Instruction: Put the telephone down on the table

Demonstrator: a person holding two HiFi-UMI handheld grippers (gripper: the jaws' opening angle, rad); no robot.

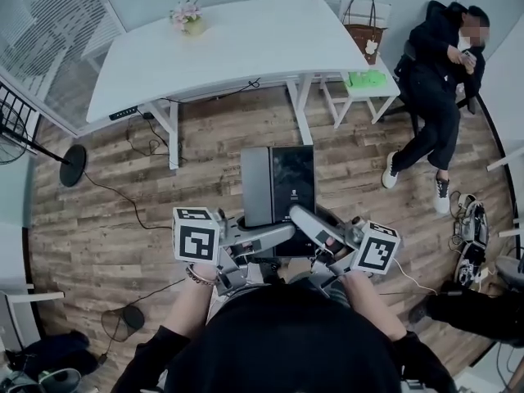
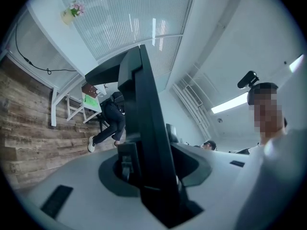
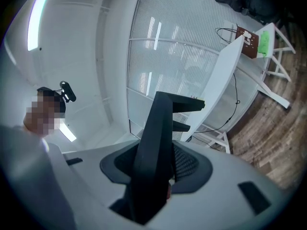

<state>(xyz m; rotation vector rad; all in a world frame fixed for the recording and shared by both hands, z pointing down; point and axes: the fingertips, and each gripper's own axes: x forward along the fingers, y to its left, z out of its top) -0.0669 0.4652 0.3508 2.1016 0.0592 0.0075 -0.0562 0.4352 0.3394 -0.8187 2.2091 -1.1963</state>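
Left gripper: your left gripper [image 1: 282, 232] was pinching the telephone [image 1: 278, 182] from the left, at the slab's near edge.
Left gripper view: the telephone's [image 2: 146, 128] dark edge stood upright between your jaws and filled the gap, with both jaws pressed against it.
Right gripper: your right gripper [image 1: 304, 218] was clamped on the same near edge from the right, close beside the left one.
Right gripper view: the dark slab [image 3: 154, 147] rose edge-on out of your jaws, tilted slightly to the right.
Telephone: you held a flat grey-and-black slab in the air in front of your body, over the wooden floor [image 1: 205, 162]. It was well apart from the table [image 1: 246, 51] and not on it.
Table: it was white and stood beyond the telephone, with a pot of pink flowers [image 1: 187, 16] near its far left corner.
Surroundings: a seated person [image 1: 438, 80] in dark clothes was at the right, near a small white side table [image 1: 364, 88].
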